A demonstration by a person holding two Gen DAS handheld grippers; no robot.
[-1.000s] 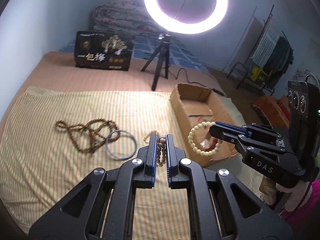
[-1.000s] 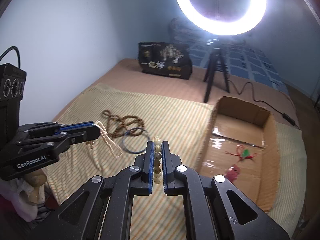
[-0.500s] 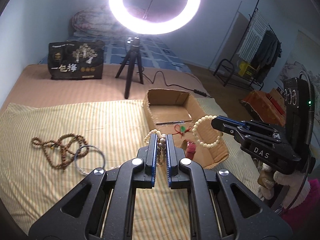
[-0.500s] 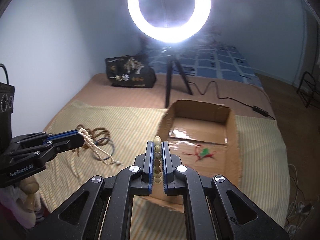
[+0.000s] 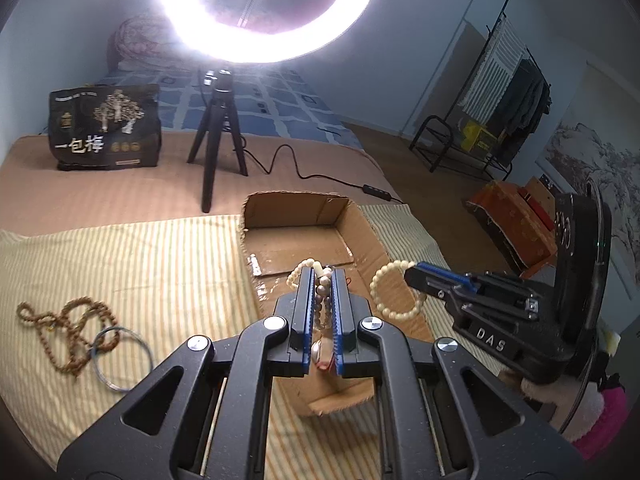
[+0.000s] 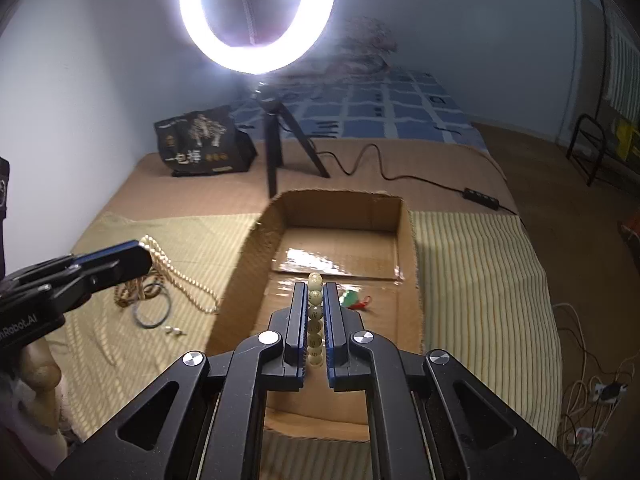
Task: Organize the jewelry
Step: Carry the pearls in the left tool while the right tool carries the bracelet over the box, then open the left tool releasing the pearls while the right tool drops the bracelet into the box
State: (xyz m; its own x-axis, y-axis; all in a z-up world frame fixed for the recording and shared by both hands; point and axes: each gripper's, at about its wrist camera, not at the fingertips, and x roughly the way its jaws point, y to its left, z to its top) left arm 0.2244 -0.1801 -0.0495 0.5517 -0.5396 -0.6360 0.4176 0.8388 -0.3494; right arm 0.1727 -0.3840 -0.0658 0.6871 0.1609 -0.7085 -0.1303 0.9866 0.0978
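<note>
Presently, from the left: a brown bead string (image 5: 66, 330) and a metal ring (image 5: 120, 358) lie on the striped cloth (image 5: 152, 264), the ring overlapping the string's edge. The left gripper (image 5: 322, 280) has its jaws pinching a pale bead necklace (image 5: 316, 276) (mixed with darker beads), held above the cardboard box (image 5: 288, 210); in the right wrist view the necklace's loose length (image 6: 180, 276) hangs down over the cloth beside the box. A red and green trinket (image 6: 354, 300) lies on the box floor. The right gripper (image 6: 315, 292) has its jaws clamped on a cream bead bracelet (image 5: 394, 290), whose loop hangs over the box's right wall. A ring light (image 5: 268, 8) stands behind.
</note>
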